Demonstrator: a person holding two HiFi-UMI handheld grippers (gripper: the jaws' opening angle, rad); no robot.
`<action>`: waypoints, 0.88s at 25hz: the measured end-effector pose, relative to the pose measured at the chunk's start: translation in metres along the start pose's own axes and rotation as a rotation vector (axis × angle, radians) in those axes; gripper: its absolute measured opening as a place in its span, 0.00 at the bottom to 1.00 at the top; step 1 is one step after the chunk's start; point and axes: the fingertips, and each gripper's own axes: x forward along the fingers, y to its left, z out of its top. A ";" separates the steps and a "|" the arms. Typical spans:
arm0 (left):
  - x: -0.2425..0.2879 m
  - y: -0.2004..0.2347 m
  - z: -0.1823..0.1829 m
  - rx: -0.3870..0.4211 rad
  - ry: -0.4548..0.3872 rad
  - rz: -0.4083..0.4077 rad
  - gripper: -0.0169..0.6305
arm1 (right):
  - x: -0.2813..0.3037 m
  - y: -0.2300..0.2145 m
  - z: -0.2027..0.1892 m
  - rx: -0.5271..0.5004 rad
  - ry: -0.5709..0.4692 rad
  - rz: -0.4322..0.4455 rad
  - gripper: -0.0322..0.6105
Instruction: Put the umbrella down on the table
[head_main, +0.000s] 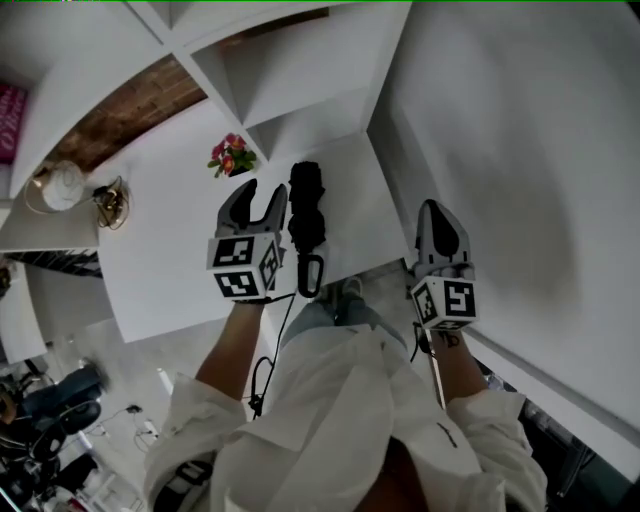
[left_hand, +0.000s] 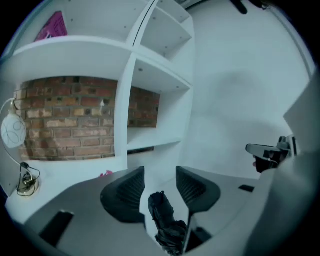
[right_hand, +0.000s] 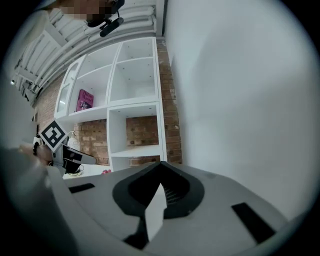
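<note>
A white table (head_main: 170, 250) stands against a white shelf unit (head_main: 290, 70) backed by a brick wall (left_hand: 65, 120), with a plain white wall (head_main: 520, 150) to the right. The folded black umbrella (head_main: 305, 210) lies flat on the table, its loop handle toward the near edge. The left gripper (head_main: 262, 192) hangs just beside it with its jaws apart. The left gripper view shows the umbrella low in the gap, clear of both pads. Only the right gripper view shows the right gripper (right_hand: 160, 166) closed tip to tip and empty, and a pink book (right_hand: 84, 100) on a shelf. Flowers (head_main: 230, 155) stand near the umbrella's far end. A wire holder (head_main: 112, 203) and a round white lamp (head_main: 62, 185) sit farther left.
</note>
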 end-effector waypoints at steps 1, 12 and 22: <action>-0.010 0.001 0.012 0.010 -0.039 0.003 0.34 | -0.006 -0.003 0.009 -0.007 -0.012 -0.009 0.08; -0.102 -0.001 0.095 0.027 -0.446 -0.035 0.12 | -0.066 -0.043 0.074 -0.057 -0.146 -0.132 0.08; -0.145 0.015 0.117 0.021 -0.594 -0.049 0.11 | -0.112 -0.088 0.106 0.013 -0.235 -0.273 0.08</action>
